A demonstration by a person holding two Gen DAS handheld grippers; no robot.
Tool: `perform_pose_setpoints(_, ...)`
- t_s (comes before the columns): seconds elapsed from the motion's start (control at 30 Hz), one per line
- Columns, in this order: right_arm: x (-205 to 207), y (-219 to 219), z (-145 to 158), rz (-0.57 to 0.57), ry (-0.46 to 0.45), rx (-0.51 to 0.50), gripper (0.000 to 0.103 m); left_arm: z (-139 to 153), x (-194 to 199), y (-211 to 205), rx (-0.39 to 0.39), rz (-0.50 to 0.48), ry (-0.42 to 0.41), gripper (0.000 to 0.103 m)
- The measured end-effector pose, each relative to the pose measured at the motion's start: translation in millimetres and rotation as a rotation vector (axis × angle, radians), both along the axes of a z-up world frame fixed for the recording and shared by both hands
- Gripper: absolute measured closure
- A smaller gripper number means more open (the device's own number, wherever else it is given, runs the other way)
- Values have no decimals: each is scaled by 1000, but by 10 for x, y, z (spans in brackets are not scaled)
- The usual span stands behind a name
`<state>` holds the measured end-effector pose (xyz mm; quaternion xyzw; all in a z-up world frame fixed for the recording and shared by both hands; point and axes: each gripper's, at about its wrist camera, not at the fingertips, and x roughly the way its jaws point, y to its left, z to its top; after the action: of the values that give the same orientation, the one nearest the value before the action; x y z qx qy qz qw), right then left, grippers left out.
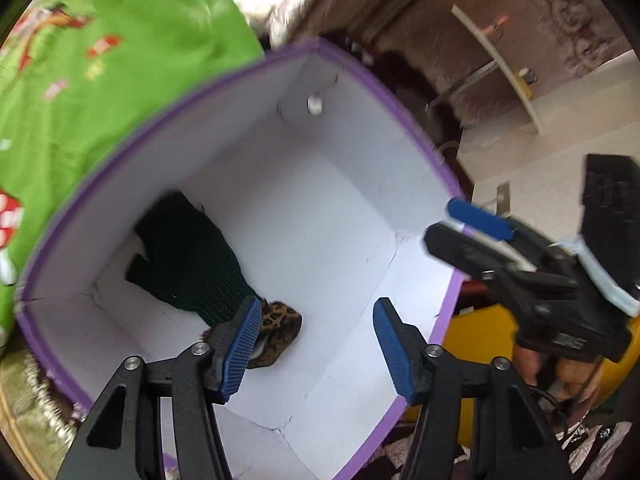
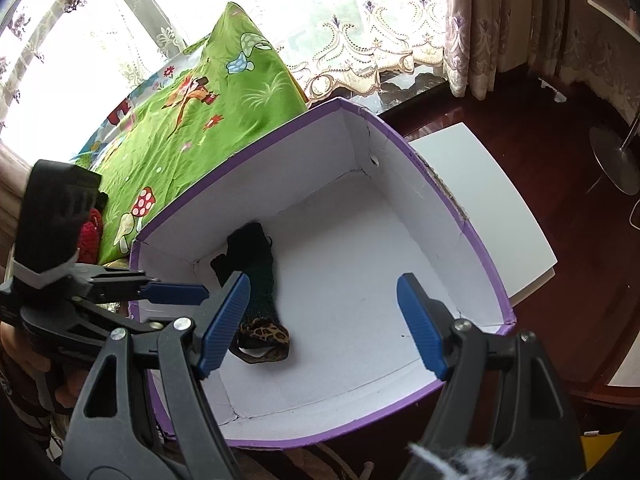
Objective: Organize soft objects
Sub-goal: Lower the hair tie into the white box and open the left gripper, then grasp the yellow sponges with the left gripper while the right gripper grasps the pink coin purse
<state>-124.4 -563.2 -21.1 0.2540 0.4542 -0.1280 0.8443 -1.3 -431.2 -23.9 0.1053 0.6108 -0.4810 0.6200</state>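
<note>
The left wrist view is smeared with motion blur, and the left gripper's near finger covers the spot where the dark green knitted glove meets its leopard-print cuff. The glove lies on the floor of the purple-edged box, below the left gripper's empty, parted jaws. The right gripper hangs over the same box, jaws wide and empty.
</note>
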Motion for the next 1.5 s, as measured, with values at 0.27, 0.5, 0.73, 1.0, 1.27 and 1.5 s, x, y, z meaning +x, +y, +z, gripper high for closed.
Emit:
perform_pose_setpoints(0.27, 314, 402, 217, 111, -18, -43, 24, 619, 107, 819, -230, 171, -193, 44)
perform_pose_setpoints(0.5, 809, 1076, 592, 277, -96, -99, 24, 960, 471, 1875, -257, 367, -304, 44)
perform_pose_setpoints(0.73, 1357, 1902, 947, 478, -172, -142, 24, 1003, 926, 3077, -281, 695, -337, 44)
perform_pose_setpoints(1.0, 1856, 2852, 1200, 706, -243, -125, 24, 1088, 1422, 3981, -199, 888, -418, 44)
perform_pose_setpoints(1.27, 2264, 3466, 1069, 836, -210, -117, 24, 916, 1944, 3950, -5, 828, -482, 34)
perform_pose_setpoints(1.5, 2507, 3710, 899, 868, -155, -114, 26, 657, 2070, 3820, 186, 738, -546, 48)
